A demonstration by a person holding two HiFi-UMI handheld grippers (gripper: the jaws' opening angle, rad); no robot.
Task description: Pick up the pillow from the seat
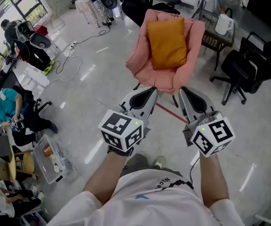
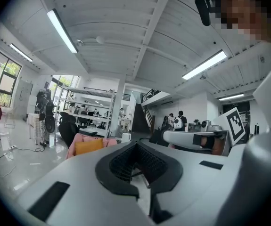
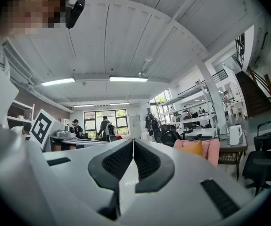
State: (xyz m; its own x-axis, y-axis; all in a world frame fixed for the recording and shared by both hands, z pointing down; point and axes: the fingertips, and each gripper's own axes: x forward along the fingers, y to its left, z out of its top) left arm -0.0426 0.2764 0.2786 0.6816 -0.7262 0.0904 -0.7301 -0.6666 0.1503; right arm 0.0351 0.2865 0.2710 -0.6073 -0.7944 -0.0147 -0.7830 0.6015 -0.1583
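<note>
Head view: the orange pillow (image 1: 167,42) lies on the seat of the pink padded chair (image 1: 137,55), propped against its back, with its long axis running away from the person. It sits ahead of both grippers and well apart from them, neither clearly nearer. Left gripper (image 1: 152,92) and right gripper (image 1: 183,90): jaws closed together, holding nothing. The pillow is soft, plump and rectangular. The cushioned chair stands on a glossy floor (image 1: 88,79).

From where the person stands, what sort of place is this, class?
Likely an open-plan office or lab: a black office chair, shelving racks and ceiling strip lights over a wide polished floor.
</note>
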